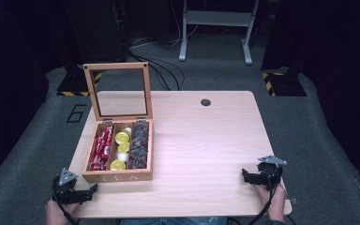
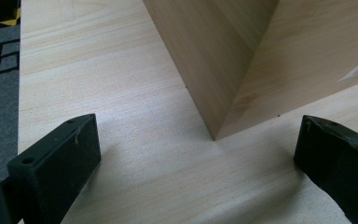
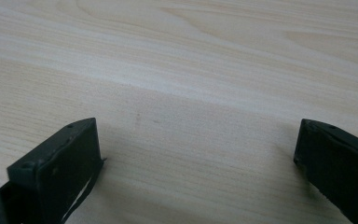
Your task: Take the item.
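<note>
Tea box at the table's left, a gripper at each near corner.

The box stands on the table toward its left edge, lid upright at the far side. Inside lie three lengthwise rows: packets left, tins in the middle, pods right. The left gripper sits just before the box's near left corner; the right gripper rests at the near right, well apart from the box. A hole lies at the far edge.

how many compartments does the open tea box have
3. Left compartment holds red packets, the middle one yellow-topped cups, the right one dark pieces, all inside the tea box.
</note>
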The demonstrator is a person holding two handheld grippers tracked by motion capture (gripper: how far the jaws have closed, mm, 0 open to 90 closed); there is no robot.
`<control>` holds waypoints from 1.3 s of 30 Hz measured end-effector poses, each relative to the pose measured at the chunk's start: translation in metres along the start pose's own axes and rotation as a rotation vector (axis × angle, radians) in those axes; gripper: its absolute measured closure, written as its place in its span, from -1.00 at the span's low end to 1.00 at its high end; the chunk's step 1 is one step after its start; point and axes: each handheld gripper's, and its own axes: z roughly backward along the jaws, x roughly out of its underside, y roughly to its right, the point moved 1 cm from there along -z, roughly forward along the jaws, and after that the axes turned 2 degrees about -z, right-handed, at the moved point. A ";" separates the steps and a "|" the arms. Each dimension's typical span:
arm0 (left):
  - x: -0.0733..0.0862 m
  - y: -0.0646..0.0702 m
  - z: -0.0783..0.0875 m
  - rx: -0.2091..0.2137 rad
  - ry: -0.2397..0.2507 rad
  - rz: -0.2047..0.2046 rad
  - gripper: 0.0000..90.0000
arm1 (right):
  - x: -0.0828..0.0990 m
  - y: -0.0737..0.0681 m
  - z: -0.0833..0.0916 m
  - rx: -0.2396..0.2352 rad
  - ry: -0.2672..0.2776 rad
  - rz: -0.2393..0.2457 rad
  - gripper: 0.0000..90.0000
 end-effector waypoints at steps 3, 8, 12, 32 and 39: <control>0.000 0.000 0.000 0.000 -0.001 -0.002 -1.00 | 0.000 0.000 0.000 -0.001 0.001 0.000 -1.00; 0.000 0.000 0.000 0.000 0.000 0.001 -1.00 | -0.001 0.000 0.000 -0.002 -0.002 0.000 -1.00; 0.000 0.000 0.001 -0.001 0.001 0.002 -1.00 | -0.001 -0.001 0.000 -0.002 -0.002 0.001 -1.00; -0.011 0.008 0.025 0.046 0.022 -0.003 -0.98 | -0.001 -0.002 -0.001 -0.009 0.001 0.003 -0.99; -0.019 0.011 0.033 0.056 0.041 -0.004 -0.96 | -0.001 -0.001 -0.001 -0.009 0.000 0.003 -0.99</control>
